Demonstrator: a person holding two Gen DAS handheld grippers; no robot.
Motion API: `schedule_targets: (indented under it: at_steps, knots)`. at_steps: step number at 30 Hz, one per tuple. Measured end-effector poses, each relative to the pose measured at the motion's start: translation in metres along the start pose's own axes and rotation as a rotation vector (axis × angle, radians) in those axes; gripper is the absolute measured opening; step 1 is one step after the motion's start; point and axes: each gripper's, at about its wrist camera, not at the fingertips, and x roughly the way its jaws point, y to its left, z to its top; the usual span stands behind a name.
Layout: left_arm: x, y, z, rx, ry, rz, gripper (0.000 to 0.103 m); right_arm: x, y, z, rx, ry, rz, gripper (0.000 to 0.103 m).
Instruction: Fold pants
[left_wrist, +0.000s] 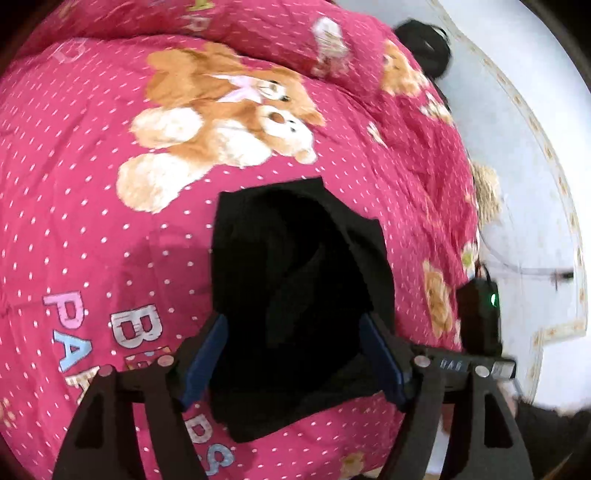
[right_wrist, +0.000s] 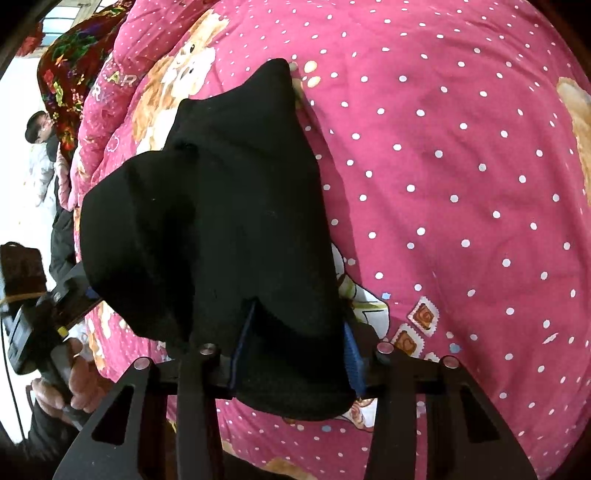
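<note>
A: Where were the pants?

B: The black pants (left_wrist: 295, 295) lay bunched in a folded heap on the pink dotted quilt (left_wrist: 92, 206), just below the printed teddy bear (left_wrist: 221, 122).

A: And the left gripper (left_wrist: 295, 358)?

B: Its jaws stood as wide as they go, blue pads on either side of the near end of the heap. I could not see the pads pressing the cloth, so it seemed to have hold of nothing.

A: The right gripper (right_wrist: 295, 354)?

B: About half closed, with a thick fold of the pants (right_wrist: 221, 221) filling the gap between its blue pads; it looked clamped on the cloth, which draped over the left finger.

A: Anything else?

B: In the right view, a hand (right_wrist: 79, 384) gripped the other tool's handle at the quilt's edge, and a person (right_wrist: 40, 147) stood far off.
</note>
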Motion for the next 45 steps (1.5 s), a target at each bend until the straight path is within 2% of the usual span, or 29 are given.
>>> schedule_targets:
  at_steps: [5, 6, 9, 11, 13, 14, 15, 17, 18, 19, 23, 26, 29, 31, 32, 35, 40, 43, 45]
  knots:
    - [0.025, 0.014, 0.002, -0.011, 0.05, 0.138, 0.079, -0.001, 0.001, 0.0, -0.002, -0.001, -0.006, 0.043]
    - [0.027, 0.014, 0.002, -0.017, 0.059, 0.144, 0.079, -0.001, 0.001, 0.0, -0.002, -0.001, -0.008, 0.043]
    - [0.023, 0.001, -0.002, 0.004, 0.056, 0.09, 0.079, -0.003, 0.002, 0.001, -0.006, -0.006, -0.019, 0.043]
    - [0.026, -0.01, -0.007, 0.057, 0.057, 0.13, 0.079, -0.003, 0.004, 0.001, -0.021, -0.009, -0.03, 0.04]
    - [0.034, -0.01, -0.009, 0.062, 0.084, 0.225, 0.063, -0.003, 0.007, 0.001, -0.037, -0.011, -0.044, 0.035]
    - [0.038, -0.006, -0.008, 0.048, 0.106, 0.269, 0.042, -0.003, 0.008, 0.001, -0.046, -0.013, -0.052, 0.03]
    - [0.038, -0.003, -0.007, 0.023, 0.111, 0.303, 0.03, -0.004, 0.01, 0.001, -0.054, -0.014, -0.059, 0.026]
    - [0.029, 0.002, -0.004, -0.039, 0.1, 0.289, 0.022, -0.008, 0.014, 0.001, -0.077, -0.017, -0.064, 0.022]
    - [0.022, 0.0, -0.004, -0.046, 0.085, 0.286, 0.009, -0.011, 0.016, 0.001, -0.086, -0.021, -0.062, 0.021]
    - [0.016, -0.003, -0.004, -0.048, 0.072, 0.28, 0.009, -0.015, 0.017, 0.001, -0.095, -0.028, -0.058, 0.02]
    - [-0.002, 0.003, -0.01, -0.151, 0.047, 0.062, 0.008, -0.027, 0.013, 0.002, -0.095, -0.058, -0.042, 0.019]
    - [0.014, 0.018, -0.016, -0.208, 0.074, 0.018, 0.008, -0.025, 0.002, 0.003, -0.074, -0.062, -0.043, 0.019]
    - [0.03, 0.04, -0.018, -0.237, 0.082, 0.081, 0.01, -0.018, -0.007, 0.005, -0.06, -0.033, -0.041, 0.026]
    - [0.037, 0.052, -0.015, -0.275, 0.106, 0.074, 0.011, -0.019, -0.009, 0.006, -0.057, -0.029, -0.051, 0.031]
    - [0.038, 0.049, -0.013, -0.261, 0.112, 0.087, 0.011, -0.024, -0.006, 0.006, -0.074, -0.04, -0.073, 0.036]
    - [0.029, 0.027, -0.008, -0.152, 0.105, 0.164, 0.012, -0.041, 0.005, 0.007, -0.136, -0.103, -0.138, 0.036]
    - [-0.007, 0.005, 0.006, -0.124, -0.021, 0.185, 0.012, -0.062, 0.017, 0.02, -0.162, -0.203, -0.161, 0.036]
    - [-0.018, -0.02, 0.029, -0.061, -0.096, 0.19, 0.012, -0.061, 0.03, 0.033, -0.22, -0.229, -0.181, 0.036]
    - [-0.019, -0.04, 0.043, -0.003, -0.127, 0.156, 0.013, -0.054, 0.037, 0.041, -0.252, -0.225, -0.179, 0.036]
